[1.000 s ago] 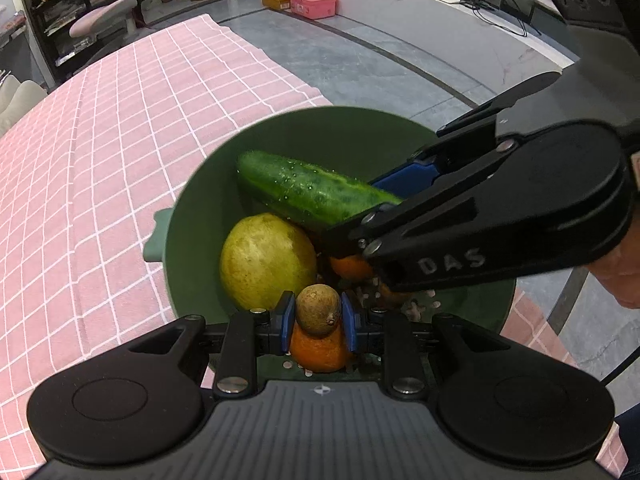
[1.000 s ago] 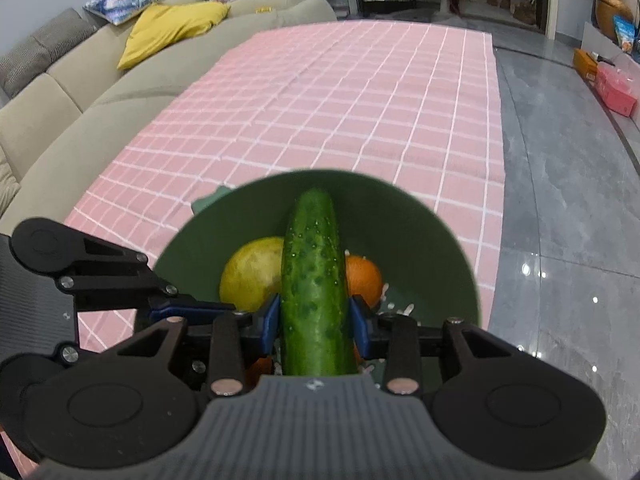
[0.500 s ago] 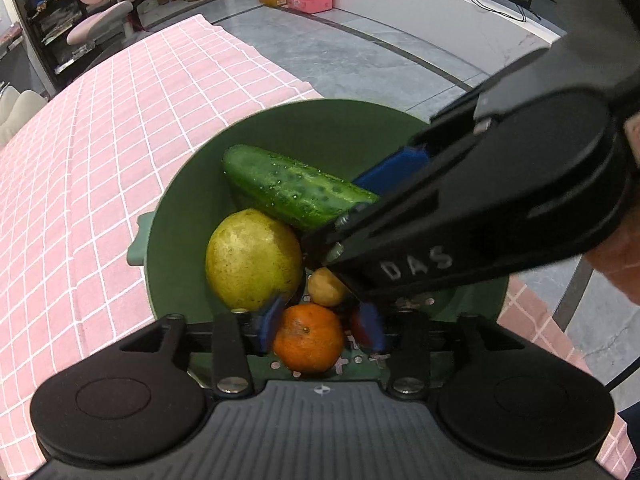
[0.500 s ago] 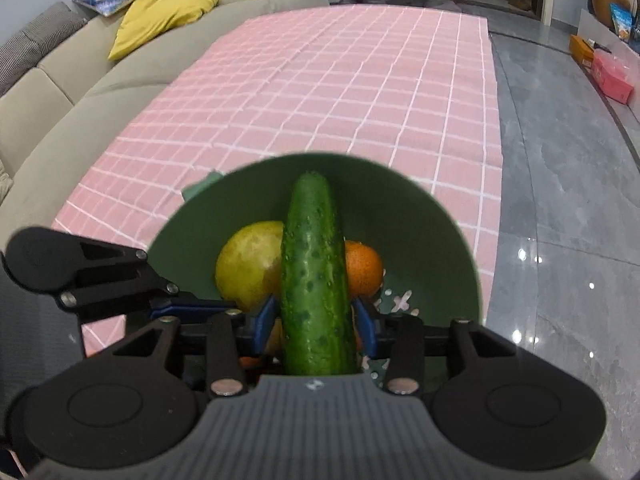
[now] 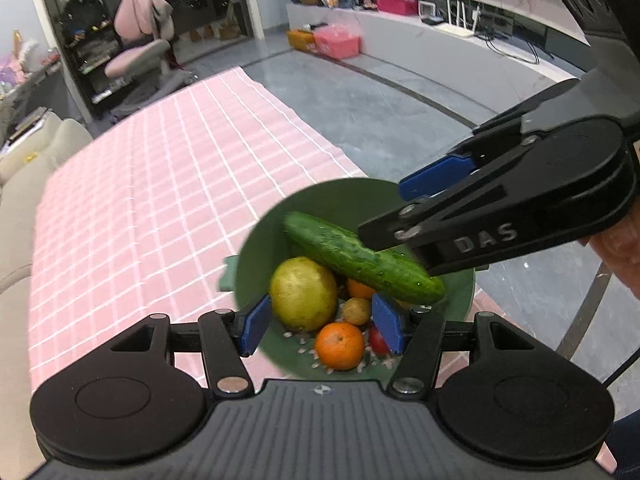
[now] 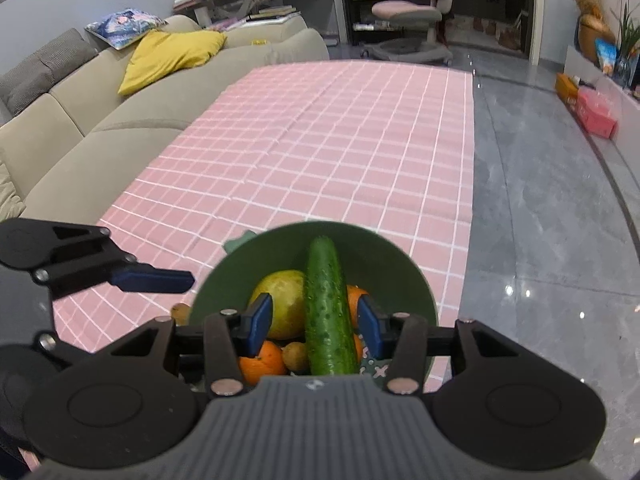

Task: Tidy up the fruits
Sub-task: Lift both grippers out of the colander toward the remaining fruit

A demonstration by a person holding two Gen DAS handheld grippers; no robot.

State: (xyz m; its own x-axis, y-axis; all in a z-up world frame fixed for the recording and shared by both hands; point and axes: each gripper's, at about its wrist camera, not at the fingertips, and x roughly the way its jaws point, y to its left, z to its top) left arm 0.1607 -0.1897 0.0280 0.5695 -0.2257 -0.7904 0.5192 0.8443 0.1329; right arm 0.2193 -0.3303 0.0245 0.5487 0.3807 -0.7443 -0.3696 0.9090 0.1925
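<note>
A green bowl (image 5: 372, 200) (image 6: 380, 252) sits at the near right corner of the pink checked tablecloth (image 5: 152, 184). In it lie a cucumber (image 5: 360, 258) (image 6: 328, 312), a yellow-green pear (image 5: 303, 294) (image 6: 280, 300), an orange (image 5: 340, 346) (image 6: 262, 362), a small brown fruit (image 5: 355, 311) (image 6: 295, 354) and a red fruit (image 5: 378, 340). My left gripper (image 5: 322, 324) is open and empty above the bowl's near side. My right gripper (image 6: 314, 322) is open, its pads apart on either side of the cucumber; it also shows in the left wrist view (image 5: 440, 176).
A beige sofa (image 6: 80, 120) with a yellow cushion (image 6: 172, 56) runs along the table's left side. Grey floor (image 6: 540, 200) lies to the right, with a pink box (image 5: 338, 42) and a pink chair (image 6: 416, 8) beyond. A small brown fruit (image 6: 180, 312) lies beside the bowl.
My left gripper let the small brown fruit go into the bowl, opened and rose. My right gripper opened off the cucumber, which now rests on the fruit, and both pulled back.
</note>
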